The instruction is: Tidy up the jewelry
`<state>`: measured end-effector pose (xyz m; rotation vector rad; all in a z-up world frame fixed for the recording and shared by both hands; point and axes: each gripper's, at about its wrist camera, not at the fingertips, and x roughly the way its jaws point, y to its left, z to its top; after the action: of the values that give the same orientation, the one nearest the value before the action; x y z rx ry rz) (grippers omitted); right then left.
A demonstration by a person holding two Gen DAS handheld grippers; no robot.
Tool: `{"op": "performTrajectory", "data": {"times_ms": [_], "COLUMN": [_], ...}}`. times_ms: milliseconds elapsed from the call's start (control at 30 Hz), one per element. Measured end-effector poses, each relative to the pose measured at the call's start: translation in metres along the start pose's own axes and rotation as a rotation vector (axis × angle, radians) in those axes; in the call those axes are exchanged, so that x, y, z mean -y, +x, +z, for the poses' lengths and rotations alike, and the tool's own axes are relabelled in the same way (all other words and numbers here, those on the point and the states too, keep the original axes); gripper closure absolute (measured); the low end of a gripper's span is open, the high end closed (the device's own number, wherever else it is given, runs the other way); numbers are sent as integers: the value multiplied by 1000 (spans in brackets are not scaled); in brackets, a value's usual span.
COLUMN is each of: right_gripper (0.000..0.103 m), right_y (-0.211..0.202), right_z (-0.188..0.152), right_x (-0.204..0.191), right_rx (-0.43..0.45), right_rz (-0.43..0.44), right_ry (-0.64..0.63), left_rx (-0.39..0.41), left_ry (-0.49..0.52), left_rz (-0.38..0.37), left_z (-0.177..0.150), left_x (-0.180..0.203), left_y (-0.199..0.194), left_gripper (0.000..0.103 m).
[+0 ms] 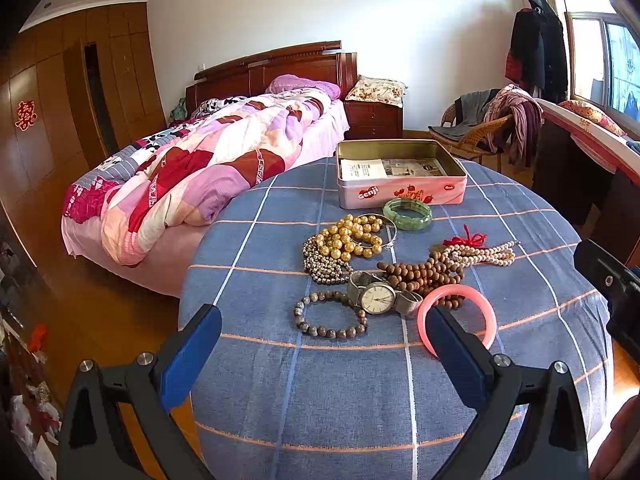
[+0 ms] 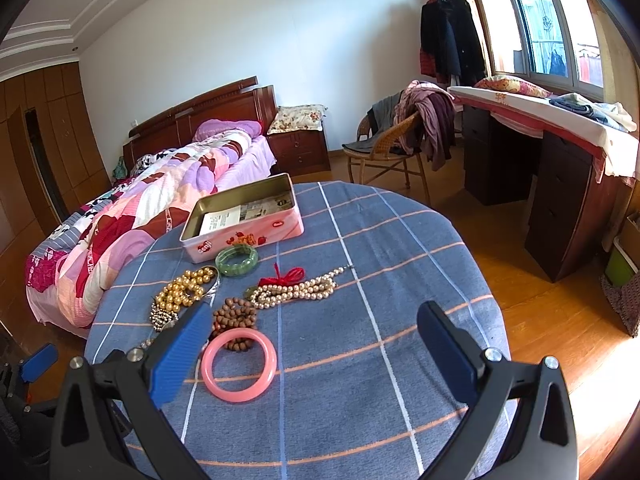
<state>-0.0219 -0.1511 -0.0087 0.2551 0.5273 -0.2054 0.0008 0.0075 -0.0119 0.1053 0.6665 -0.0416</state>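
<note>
With both the left gripper [image 1: 323,334] and right gripper [image 2: 316,332] spread wide and empty, sorting looks unstarted; the pink bangle [image 2: 239,365], nearest, probably goes first into the far open tin [image 2: 240,216].

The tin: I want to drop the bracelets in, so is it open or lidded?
Open. The tin shows no lid; its inside is visible, with printed paper lying on the bottom.
</note>
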Motion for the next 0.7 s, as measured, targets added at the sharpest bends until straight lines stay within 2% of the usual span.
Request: {"op": "performTrajectory", "data": {"times_ms": [700], "right_gripper": [0], "right_y": [0], "right_z": [-2], "right_x": [0], "right_rx": [-3], "right_rz": [-1], "right_ry": [0], "left_rx": [8], "left_ry": [4], "left_rz": [-2], "left_z": [-2], "left_x": [1], "left_y": [-1], "left_gripper": [1]}}
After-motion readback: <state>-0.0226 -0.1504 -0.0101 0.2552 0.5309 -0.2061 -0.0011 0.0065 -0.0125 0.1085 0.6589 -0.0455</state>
